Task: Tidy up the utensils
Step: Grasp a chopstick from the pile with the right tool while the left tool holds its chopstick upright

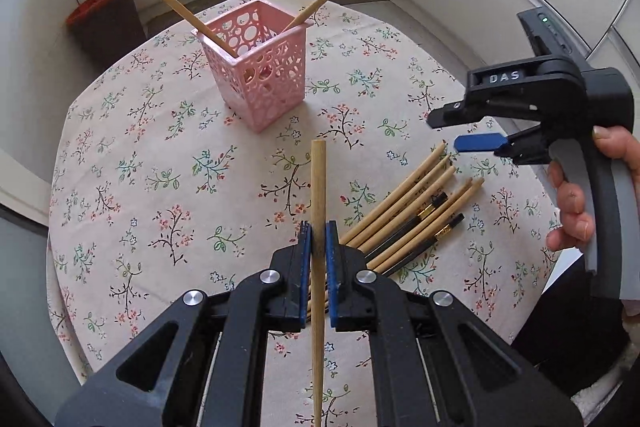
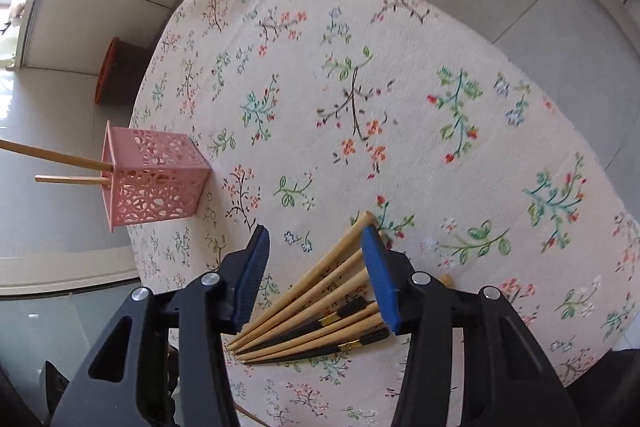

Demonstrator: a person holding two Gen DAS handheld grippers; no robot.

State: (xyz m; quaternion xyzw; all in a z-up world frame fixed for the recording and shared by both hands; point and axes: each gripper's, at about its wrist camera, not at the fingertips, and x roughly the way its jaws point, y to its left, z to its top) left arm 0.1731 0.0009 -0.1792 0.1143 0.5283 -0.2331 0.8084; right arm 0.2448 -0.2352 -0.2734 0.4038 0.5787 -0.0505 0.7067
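Table: floral cloth, pink basket holding two chopsticks.
Left gripper: fingers clamped on one wooden chopstick, nearer than basket.
Right gripper: fingers parted, straddling the chopstick pile, no grip.

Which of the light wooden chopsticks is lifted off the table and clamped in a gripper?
The chopstick clamped in the shut left gripper. Two others stand crossed in the pink basket; the rest lie in a pile on the tablecloth.
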